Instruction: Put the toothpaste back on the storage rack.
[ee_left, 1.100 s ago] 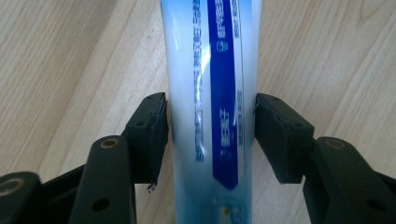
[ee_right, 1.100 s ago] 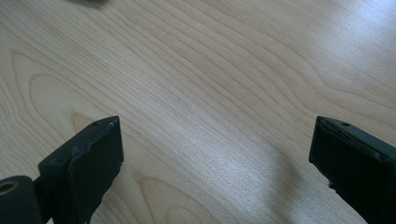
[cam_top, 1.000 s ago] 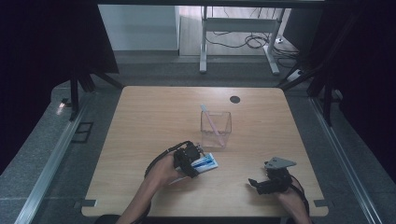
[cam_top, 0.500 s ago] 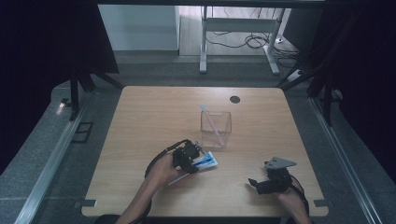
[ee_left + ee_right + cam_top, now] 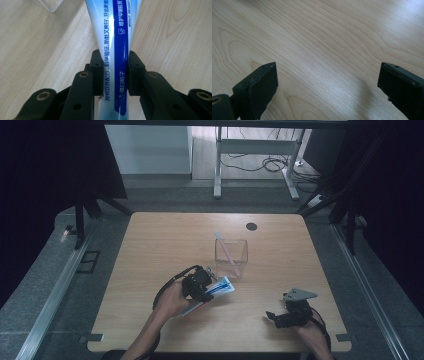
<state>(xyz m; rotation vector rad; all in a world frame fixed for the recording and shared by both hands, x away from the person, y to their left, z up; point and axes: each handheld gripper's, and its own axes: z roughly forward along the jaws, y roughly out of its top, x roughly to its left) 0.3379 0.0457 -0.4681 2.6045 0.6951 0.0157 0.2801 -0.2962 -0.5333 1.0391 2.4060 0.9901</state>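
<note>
Right gripper (image 5: 272, 316): near the front edge of the worktop (image 5: 165, 245), low over bare wood; fingers (image 5: 259, 85) wide apart with nothing between them, grey plate on top, the person's hand behind it.
Left gripper (image 5: 206, 288): a little farther in and to the left, well apart from the right one; fingers (image 5: 98, 70) clamped on the tube (image 5: 117, 50) from both sides.
Tube: white and blue with printed lettering, squeezed at the waist where the fingers press it; from the high view it slants up and away from the hand, its far end pointing at the box (image 5: 231, 257).
Box: clear, just beyond the tube's tip, near the middle of the worktop.
Brush (image 5: 227, 252): pink, leaning inside the box, its top poking over the far left rim.
Hole (image 5: 251, 226): dark, round, near the far edge.
</note>
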